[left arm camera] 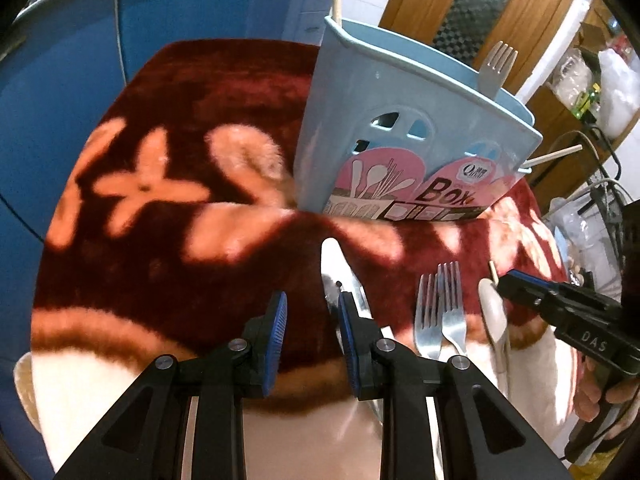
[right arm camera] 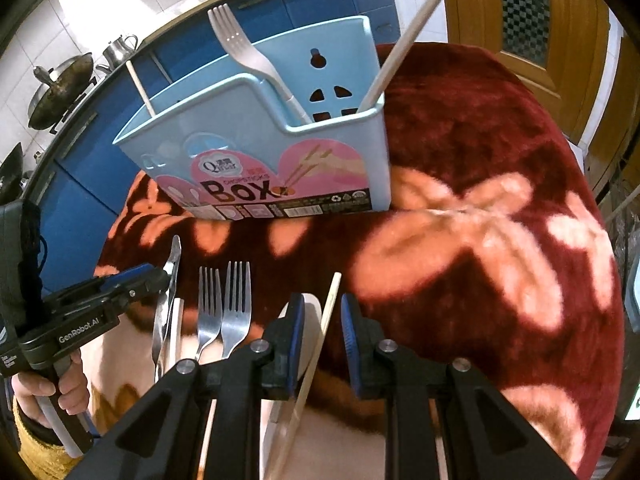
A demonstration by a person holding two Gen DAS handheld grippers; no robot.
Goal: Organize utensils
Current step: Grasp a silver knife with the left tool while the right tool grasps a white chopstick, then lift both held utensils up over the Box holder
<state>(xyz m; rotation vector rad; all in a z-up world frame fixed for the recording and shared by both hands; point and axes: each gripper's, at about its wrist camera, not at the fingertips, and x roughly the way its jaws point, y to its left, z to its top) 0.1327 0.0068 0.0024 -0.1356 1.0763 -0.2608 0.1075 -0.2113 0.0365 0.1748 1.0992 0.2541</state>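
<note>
A light blue chopsticks box [left arm camera: 404,136] [right arm camera: 264,148] stands upright on the red flowered cloth [left arm camera: 180,200] [right arm camera: 500,240]. It holds a pale fork [right arm camera: 244,52] [left arm camera: 496,68] and chopsticks [right arm camera: 400,52]. A table knife [left arm camera: 340,276] [right arm camera: 166,292], two steel forks [left arm camera: 438,308] [right arm camera: 224,304], a white spoon [left arm camera: 494,312] [right arm camera: 310,312] and a loose chopstick [right arm camera: 320,344] lie near the front. My left gripper [left arm camera: 312,336] is open, its right finger over the knife. My right gripper [right arm camera: 322,344] is open astride the loose chopstick.
Blue cabinets [left arm camera: 80,80] [right arm camera: 80,184] stand behind the table. A wok [right arm camera: 60,88] and kettle [right arm camera: 118,50] sit on the counter. A wooden door [right arm camera: 520,20] [left arm camera: 480,4] is at the right. Bags and cables [left arm camera: 592,92] crowd the far right.
</note>
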